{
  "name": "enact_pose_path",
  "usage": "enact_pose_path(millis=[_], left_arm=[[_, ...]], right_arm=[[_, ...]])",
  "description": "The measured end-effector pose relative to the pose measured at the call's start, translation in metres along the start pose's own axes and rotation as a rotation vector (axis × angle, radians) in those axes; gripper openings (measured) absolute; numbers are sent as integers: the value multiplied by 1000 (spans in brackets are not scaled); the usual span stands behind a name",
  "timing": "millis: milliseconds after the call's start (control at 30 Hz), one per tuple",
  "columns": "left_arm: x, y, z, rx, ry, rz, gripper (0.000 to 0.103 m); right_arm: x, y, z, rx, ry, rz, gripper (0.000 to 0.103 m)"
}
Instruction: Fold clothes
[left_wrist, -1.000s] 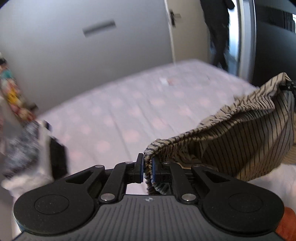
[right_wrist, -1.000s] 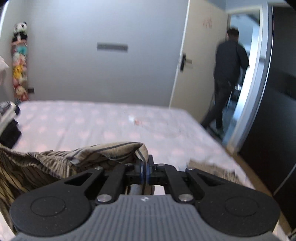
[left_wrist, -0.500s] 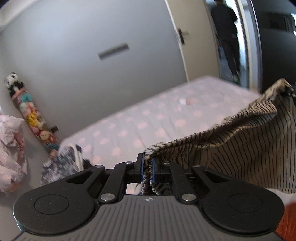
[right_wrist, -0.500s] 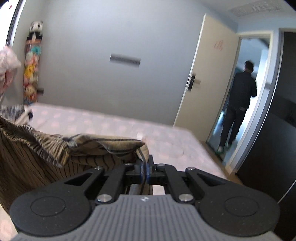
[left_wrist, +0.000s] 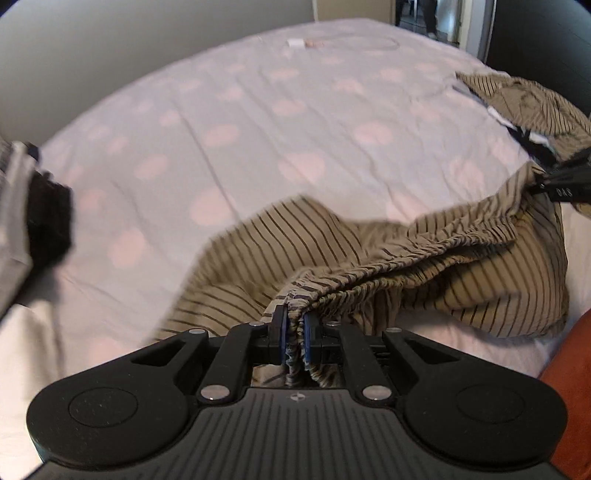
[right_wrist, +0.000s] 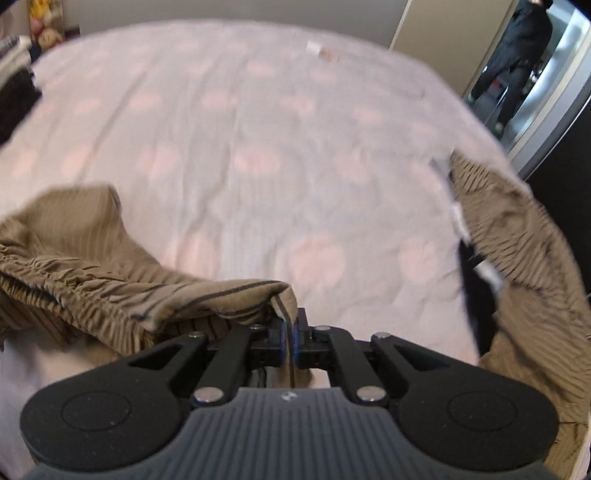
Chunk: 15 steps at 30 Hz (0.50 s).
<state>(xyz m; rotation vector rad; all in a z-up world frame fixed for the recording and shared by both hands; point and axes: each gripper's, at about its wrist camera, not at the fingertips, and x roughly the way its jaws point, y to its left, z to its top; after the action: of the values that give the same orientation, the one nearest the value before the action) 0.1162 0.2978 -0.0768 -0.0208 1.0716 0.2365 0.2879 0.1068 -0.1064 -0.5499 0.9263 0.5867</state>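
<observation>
Slippage is the main risk, judging from how little cloth each grip holds. At the far left, a dark and white heap of clothes (left_wrist: 33, 218) sits on the pale bedsheet with pink spots (left_wrist: 258, 122), and could snag a swung hem. The left gripper (left_wrist: 293, 328) is clamped on the gathered waistband of the tan garment with thin dark stripes (left_wrist: 424, 258), which sags between both grips low over the near edge of the bed. To the right, the right gripper (right_wrist: 290, 334) is pinched tight on a thin folded edge that could pull free under uneven tension. A second tan striped piece (right_wrist: 524, 258) lies at the right, close enough to get caught underneath.
</observation>
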Motion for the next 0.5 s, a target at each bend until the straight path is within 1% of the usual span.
enact_pose_path(millis=[67,133,200,233,267,333,400,467,500], left_arm=[[19,4,-11,-13,17,-38,10],[34,5,-18,-47,25,-69,10],[39,12,-20,-90,12,-111,11],[41,15,-20,-111,6,-133,11],[43,18,-21,-131,-4,-153,11],[40,25,-23,-166,-43,-189,11],[38,30,-24,-198,-65,-221,13],[36,32,-26,-220,-71,-239,21],[34,33,-28,-234,-75,-248,24]], right_arm=[[18,3,-6,-18,25,1,6],[30,7,-7,-48,34,-3,7],[36,8,-7,-87,28,-12,8],[36,7,-6,-108,20,-18,11],[33,7,-5,-127,6,-25,14],[21,2,-1,-137,-14,-18,28],[8,-3,2,-142,-31,-4,32],[-6,-11,6,-115,-31,37,33],[-14,-13,7,-117,-44,36,35]])
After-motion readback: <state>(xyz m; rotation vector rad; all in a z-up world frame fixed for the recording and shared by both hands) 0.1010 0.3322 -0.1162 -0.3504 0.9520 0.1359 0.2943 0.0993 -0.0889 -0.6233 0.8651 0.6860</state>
